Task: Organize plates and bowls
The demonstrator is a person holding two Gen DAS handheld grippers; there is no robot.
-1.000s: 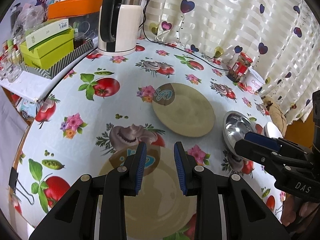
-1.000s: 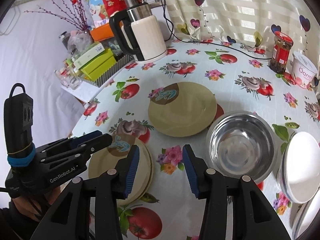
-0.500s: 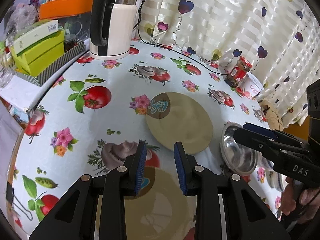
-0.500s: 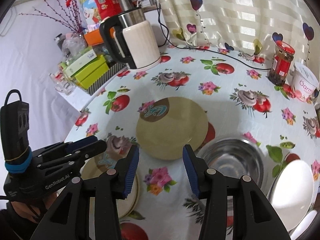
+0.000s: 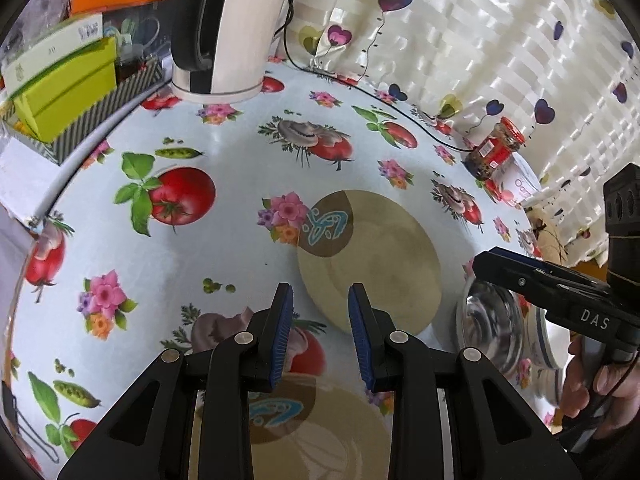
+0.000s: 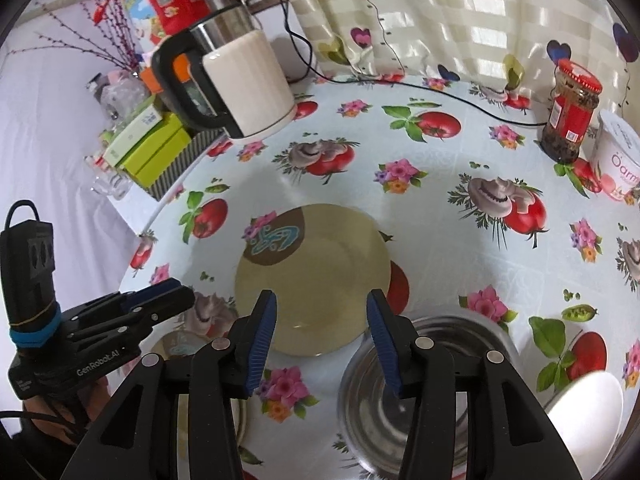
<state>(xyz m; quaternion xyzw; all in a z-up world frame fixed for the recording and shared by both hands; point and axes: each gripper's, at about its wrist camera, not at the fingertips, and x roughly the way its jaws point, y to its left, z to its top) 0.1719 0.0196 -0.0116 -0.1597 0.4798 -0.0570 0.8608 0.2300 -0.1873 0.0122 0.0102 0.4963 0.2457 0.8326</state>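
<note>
The tabletop (image 6: 440, 184), w/ its fruit-print cloth, now fills more of both views than 1 s ago: both wrists have pushed forward, so the kettle (image 6: 240, 88) looms nearer. The lone plate (image 6: 316, 280) lies flat mid-cloth; it sat well ahead of both claws before and is now just past the tips. Plate stack (image 5: 304, 436), at least 2 high, has slid under the left claw (image 5: 320, 336) and is mostly hidden by it. Steel bowl (image 6: 404, 396) sits right of the lone plate, just beside it, partly under the right claw (image 6: 322, 344); white bowl (image 6: 588, 412) is at the far right edge. Jar (image 6: 570, 116) & tub (image 6: 618, 160) stand at the back, not involved. Left claw is open, narrow gap, nothing between its pads; right claw is open wider, also holding nothing. Probably the approach step: lone plate looks like the next pick, to go onto the stack. Nothing moved on the cloth yet, so stacking isn't done & the bowls aren't nested.
</note>
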